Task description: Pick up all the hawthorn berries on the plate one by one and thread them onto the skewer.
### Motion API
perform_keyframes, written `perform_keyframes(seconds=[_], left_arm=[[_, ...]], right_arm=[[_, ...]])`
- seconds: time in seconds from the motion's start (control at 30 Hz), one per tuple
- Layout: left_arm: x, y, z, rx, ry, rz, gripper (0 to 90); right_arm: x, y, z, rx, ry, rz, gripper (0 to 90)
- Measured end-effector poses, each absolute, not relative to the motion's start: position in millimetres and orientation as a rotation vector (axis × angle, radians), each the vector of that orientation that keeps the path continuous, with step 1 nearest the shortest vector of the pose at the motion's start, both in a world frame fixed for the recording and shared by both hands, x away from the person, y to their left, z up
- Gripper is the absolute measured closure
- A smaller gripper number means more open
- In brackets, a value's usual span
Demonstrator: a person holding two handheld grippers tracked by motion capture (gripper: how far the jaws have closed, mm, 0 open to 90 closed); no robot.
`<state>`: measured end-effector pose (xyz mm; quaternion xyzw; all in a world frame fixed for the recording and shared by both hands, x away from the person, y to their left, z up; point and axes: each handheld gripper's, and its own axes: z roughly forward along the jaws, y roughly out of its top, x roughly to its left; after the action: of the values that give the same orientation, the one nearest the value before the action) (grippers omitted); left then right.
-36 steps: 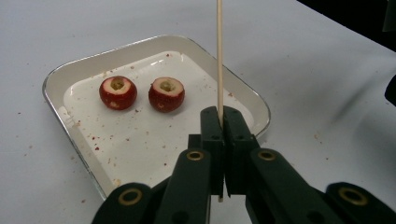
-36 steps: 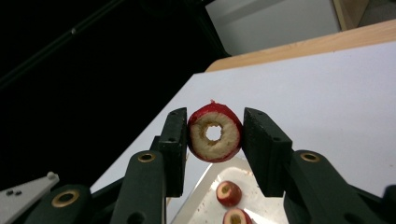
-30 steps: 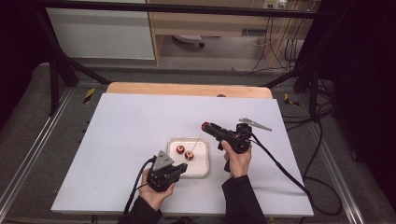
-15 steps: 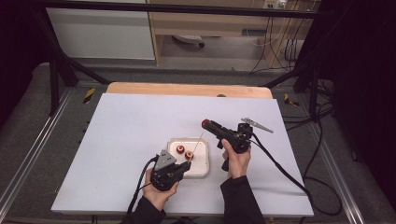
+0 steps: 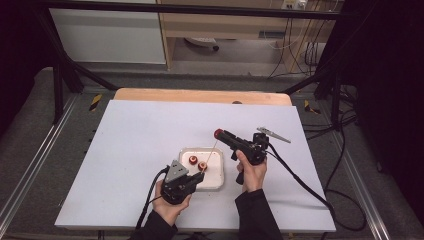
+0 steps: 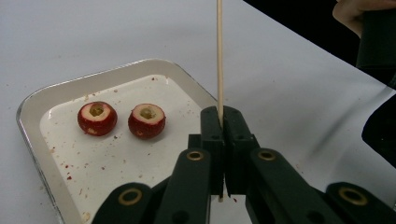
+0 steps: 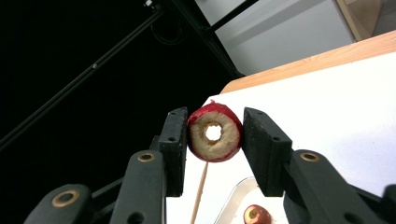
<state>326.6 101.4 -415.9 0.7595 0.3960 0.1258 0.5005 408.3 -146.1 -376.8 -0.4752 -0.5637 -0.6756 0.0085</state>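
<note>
1. The left gripper (image 5: 199, 176) is fully closed on the low end of a thin skewer (image 6: 219, 56). The stick rises straight from between its jaws, so the free tip is offered to the other hand.
2. The right gripper (image 7: 214, 140) holds a cored red fruit (image 7: 215, 133) between its pads, with the jaws at a middle width. The hole of the fruit faces along the jaws, and I think this is so that the skewer can pass through it.
3. In the high view this fruit (image 5: 218, 133) is at the top end of the skewer, up and ahead of the left gripper. I cannot tell if the tip is already inside the hole.
4. Two more cored fruits (image 6: 97, 118) (image 6: 147, 121) lie in the white tray (image 6: 32, 102), just to the left of the left jaws, with their holes up. They probably wait for their turn.
5. Both hands must stay steady, because the stick is thin and could bend.
</note>
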Motion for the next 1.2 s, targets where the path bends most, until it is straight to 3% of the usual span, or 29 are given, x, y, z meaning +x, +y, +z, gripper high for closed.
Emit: perform_keyframes(seconds=[1.2], left_arm=[[332, 98, -411, 1.787, 1.005, 0.307, 88.1]], right_arm=[[396, -132, -394, -1.445, -1.866, -2.025, 62.4]])
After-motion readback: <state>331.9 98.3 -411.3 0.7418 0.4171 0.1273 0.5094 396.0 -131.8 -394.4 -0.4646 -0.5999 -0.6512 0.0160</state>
